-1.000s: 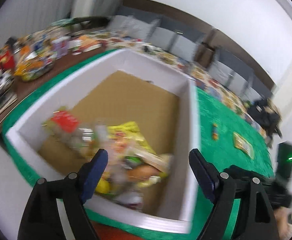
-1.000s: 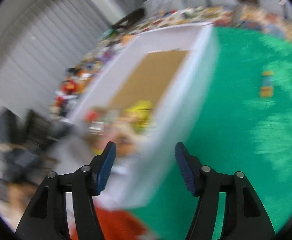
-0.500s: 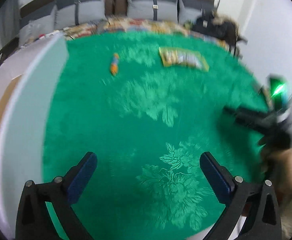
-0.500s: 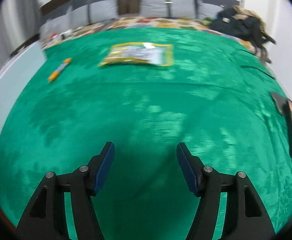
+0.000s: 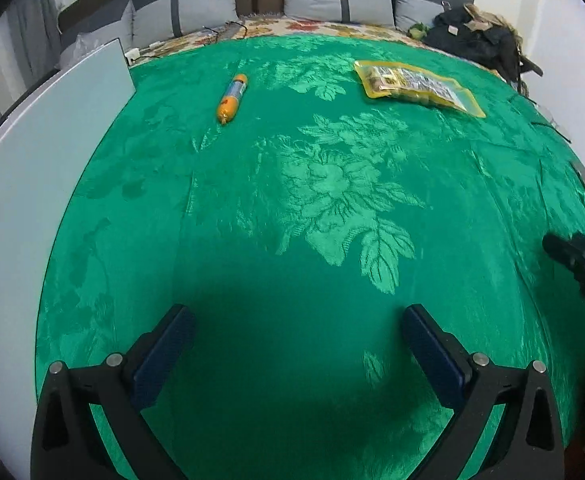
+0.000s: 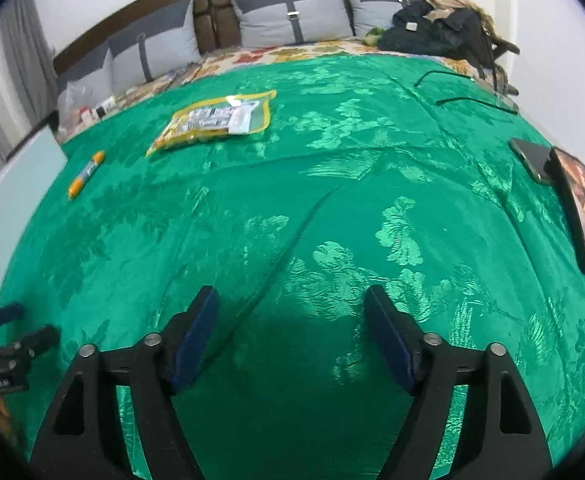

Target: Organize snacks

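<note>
An orange snack stick (image 5: 232, 98) (image 6: 86, 173) and a flat yellow snack packet (image 5: 416, 86) (image 6: 214, 120) lie far off on the green patterned cloth (image 5: 312, 200) (image 6: 332, 208). My left gripper (image 5: 294, 320) hangs over bare cloth, jaws wide, nothing between them. Over bare cloth too, my right gripper (image 6: 290, 304) has its jaws opening and holds nothing. The white box wall (image 5: 32, 184) (image 6: 8, 184) stands along the left edge; its inside is hidden. Each view catches the other gripper at its edge: the right gripper (image 5: 580, 264), the left gripper (image 6: 8, 344).
Two phones (image 6: 572, 196) lie at the cloth's right edge, with black cables (image 6: 468, 92) beyond them. A dark bag and jacket (image 6: 440, 28) rest at the far right. Grey cushions (image 6: 288, 20) line the headboard behind a floral sheet.
Both grippers swung right, away from the white box with snacks, and now face bare green cloth. The left jaws spread wider early on; the right jaws widened in the last half second.
</note>
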### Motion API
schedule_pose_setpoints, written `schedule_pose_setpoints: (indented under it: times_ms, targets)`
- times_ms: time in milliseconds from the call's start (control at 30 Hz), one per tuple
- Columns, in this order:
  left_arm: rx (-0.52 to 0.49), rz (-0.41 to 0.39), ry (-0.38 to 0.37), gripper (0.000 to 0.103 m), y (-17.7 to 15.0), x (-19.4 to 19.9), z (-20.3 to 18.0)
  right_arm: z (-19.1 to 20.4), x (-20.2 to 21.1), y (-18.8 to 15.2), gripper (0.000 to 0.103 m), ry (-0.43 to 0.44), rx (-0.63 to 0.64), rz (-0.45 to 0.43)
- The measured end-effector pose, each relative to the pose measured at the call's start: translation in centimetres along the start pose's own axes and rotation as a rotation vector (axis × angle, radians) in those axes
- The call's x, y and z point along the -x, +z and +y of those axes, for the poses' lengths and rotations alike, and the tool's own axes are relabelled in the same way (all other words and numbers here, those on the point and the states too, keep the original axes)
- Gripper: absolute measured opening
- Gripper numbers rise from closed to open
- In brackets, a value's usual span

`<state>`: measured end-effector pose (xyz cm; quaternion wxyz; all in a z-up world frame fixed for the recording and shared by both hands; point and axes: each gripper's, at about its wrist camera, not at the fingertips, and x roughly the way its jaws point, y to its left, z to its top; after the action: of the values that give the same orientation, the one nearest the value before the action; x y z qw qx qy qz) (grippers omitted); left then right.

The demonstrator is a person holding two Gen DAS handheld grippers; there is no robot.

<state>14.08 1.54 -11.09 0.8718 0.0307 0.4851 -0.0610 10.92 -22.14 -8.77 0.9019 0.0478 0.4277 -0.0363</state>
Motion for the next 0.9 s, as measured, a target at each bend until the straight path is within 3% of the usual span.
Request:
schedule_pose_setpoints:
  times_ms: [167, 667, 833, 900]
  targets:
    - [0.011, -0.029, 0.008, 0.103, 0.20, -0.16, 0.11, 1.03, -0.58, -0.13, 0.090, -0.040, 0.059, 0.024]
    - [0.000, -0.042, 0.002, 0.103, -0.26, 0.06, 0.14, 0.88, -0.59, -0.19, 0.091, -0.037, 0.059, 0.025]
    - [-0.011, -0.020, -0.004, 0.103, -0.11, 0.04, 0.13, 0.89, -0.59, -0.20, 0.092, -0.038, 0.056, 0.024]
    - [-0.041, 0.029, -0.023, 0.103, 0.71, -0.28, 0.21, 0.89, -0.59, -0.21, 0.092, -0.038, 0.056, 0.023]
